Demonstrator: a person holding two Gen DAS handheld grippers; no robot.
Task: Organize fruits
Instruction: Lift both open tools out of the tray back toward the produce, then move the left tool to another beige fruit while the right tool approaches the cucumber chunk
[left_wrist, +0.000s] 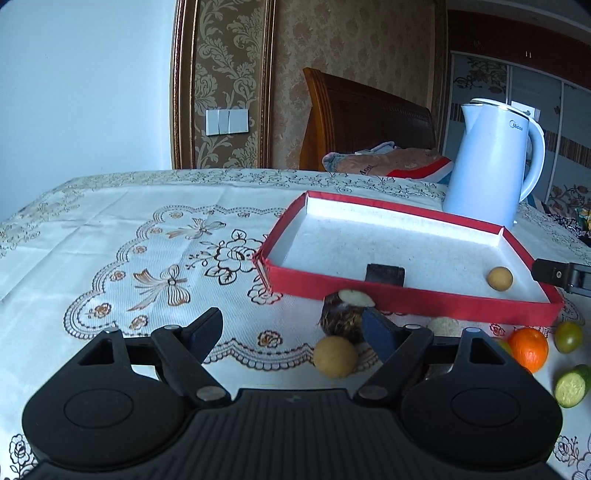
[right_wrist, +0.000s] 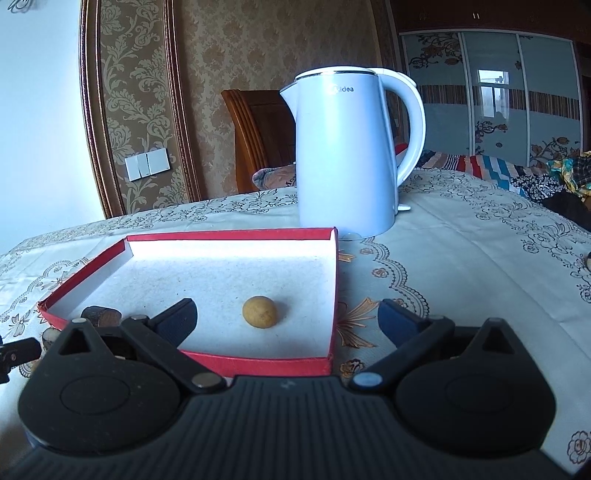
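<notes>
Two handheld grippers face a shallow red box (left_wrist: 406, 295) with a white lining, set on a floral lace tablecloth (left_wrist: 129, 240). Left gripper (left_wrist: 295, 332): jaws spread wide, nothing between the pads; a round tan fruit (left_wrist: 335, 356) lies on the cloth just beside its right finger (left_wrist: 380, 338), in front of a dark, hairy brown root piece with a pale cut face (left_wrist: 345, 314) that sits against the box's near wall. Right gripper (right_wrist: 288, 321): jaws likewise wide apart and empty, straddling the box's near right corner. Inside the box lie a second round tan fruit (right_wrist: 259, 311) and a dark block (left_wrist: 384, 274) near the front wall. Outside the box, to its right in the left wrist view, are an orange (left_wrist: 528, 349), a small green tomato (left_wrist: 568, 336) and a cut cucumber piece (left_wrist: 572, 386). A pale blue electric kettle (right_wrist: 343, 155) stands behind the box.
</notes>
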